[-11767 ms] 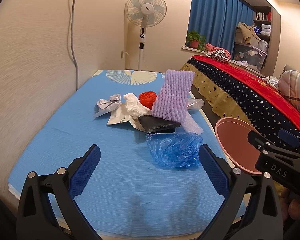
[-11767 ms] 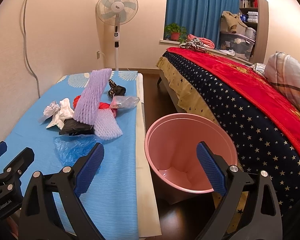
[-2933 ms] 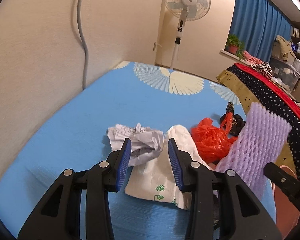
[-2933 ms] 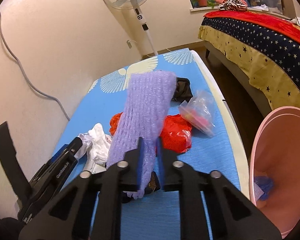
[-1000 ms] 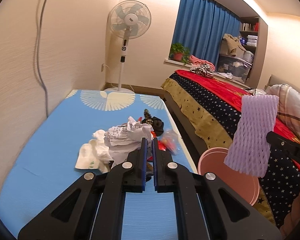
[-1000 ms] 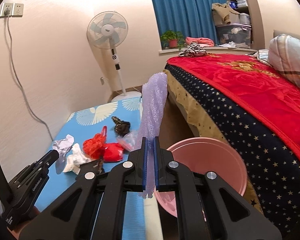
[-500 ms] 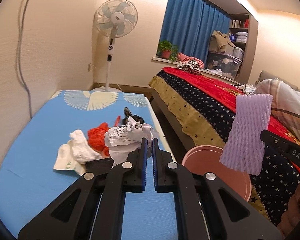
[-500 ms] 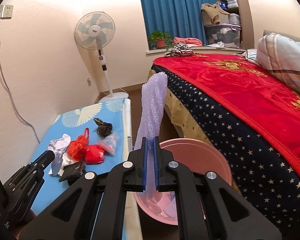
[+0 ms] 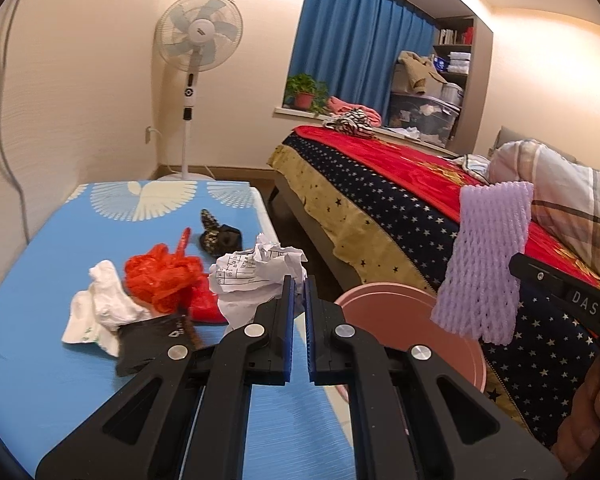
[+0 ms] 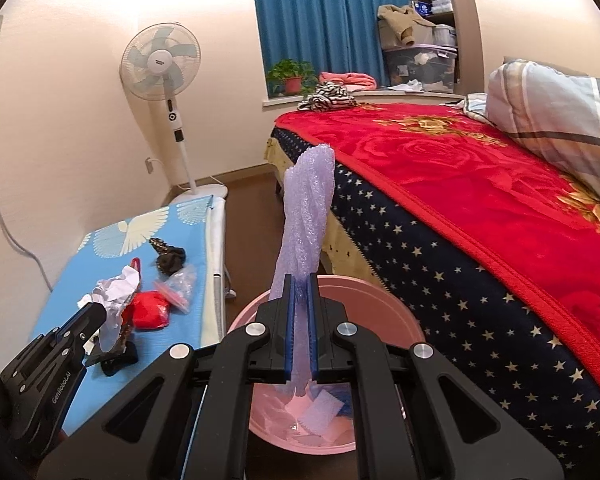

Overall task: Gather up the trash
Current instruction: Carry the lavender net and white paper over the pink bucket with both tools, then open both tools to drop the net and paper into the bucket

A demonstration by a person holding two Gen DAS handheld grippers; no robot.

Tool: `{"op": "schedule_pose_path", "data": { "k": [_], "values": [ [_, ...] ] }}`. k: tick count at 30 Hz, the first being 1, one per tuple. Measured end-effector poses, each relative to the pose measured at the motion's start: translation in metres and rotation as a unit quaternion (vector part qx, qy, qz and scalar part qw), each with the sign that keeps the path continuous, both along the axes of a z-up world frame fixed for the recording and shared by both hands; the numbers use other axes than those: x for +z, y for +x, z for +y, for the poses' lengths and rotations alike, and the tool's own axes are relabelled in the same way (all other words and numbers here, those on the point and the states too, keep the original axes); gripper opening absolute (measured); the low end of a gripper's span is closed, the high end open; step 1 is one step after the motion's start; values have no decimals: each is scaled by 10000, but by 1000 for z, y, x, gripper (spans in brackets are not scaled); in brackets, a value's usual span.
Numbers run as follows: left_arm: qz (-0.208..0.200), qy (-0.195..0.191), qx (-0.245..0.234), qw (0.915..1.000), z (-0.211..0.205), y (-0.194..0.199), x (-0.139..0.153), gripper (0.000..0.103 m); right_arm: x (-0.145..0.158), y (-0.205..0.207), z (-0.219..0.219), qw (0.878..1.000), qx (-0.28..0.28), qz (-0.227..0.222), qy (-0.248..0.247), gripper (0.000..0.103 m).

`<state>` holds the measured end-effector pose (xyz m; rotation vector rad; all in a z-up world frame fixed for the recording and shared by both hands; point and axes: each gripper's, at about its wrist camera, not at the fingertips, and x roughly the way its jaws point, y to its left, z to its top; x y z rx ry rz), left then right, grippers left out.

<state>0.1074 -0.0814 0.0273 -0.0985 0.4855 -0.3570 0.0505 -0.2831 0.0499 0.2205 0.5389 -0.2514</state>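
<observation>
My left gripper [image 9: 297,284] is shut on a crumpled white printed paper [image 9: 256,276], held up over the right edge of the blue mat [image 9: 40,360]. My right gripper [image 10: 299,284] is shut on a purple foam net sleeve [image 10: 306,212] and holds it upright over the pink bin [image 10: 396,316]; the sleeve also shows in the left wrist view [image 9: 484,256] above the bin [image 9: 400,312]. Blue and white scraps [image 10: 320,408] lie in the bin. On the mat lie a white wrapper [image 9: 100,308], an orange net [image 9: 160,276], a red bag [image 10: 148,312], a black pouch [image 9: 152,340] and a clear bag [image 10: 180,280].
A bed with a red and star-patterned blanket [image 10: 480,200] runs along the right of the bin. A standing fan [image 9: 196,60] is at the far wall. A dark patterned item [image 9: 216,232] lies at the mat's far side. A narrow strip of dark floor [image 10: 252,216] separates mat and bed.
Both grippers have swung right towards the bin. The purple sleeve now hangs lower over the bin's opening, and the crumpled paper has been carried to the mat's right edge.
</observation>
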Motion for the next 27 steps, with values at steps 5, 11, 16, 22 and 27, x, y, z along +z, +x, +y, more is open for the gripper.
{"op": "schedule_pose_path", "data": {
  "k": [5, 11, 16, 22, 27],
  "values": [
    [23, 4, -113, 9999, -9, 1, -3, 5, -2, 0, -5, 10000, -79, 39, 2, 6],
    [70, -31, -270, 9996, -18, 6, -5, 5, -5, 0, -13, 9997, -205, 91, -12, 6],
    [110, -22, -494, 9987, -32, 8, -10, 5, -9, 1, -19, 9994, -315, 156, -16, 6],
    [153, -104, -847, 9962, -48, 13, -12, 5, -14, 0, -31, 9984, -497, 245, 60, 6],
    [270, -282, -1213, 9919, -64, 17, -18, 5, -19, 0, -38, 9977, -586, 320, 88, 6]
  ]
}}
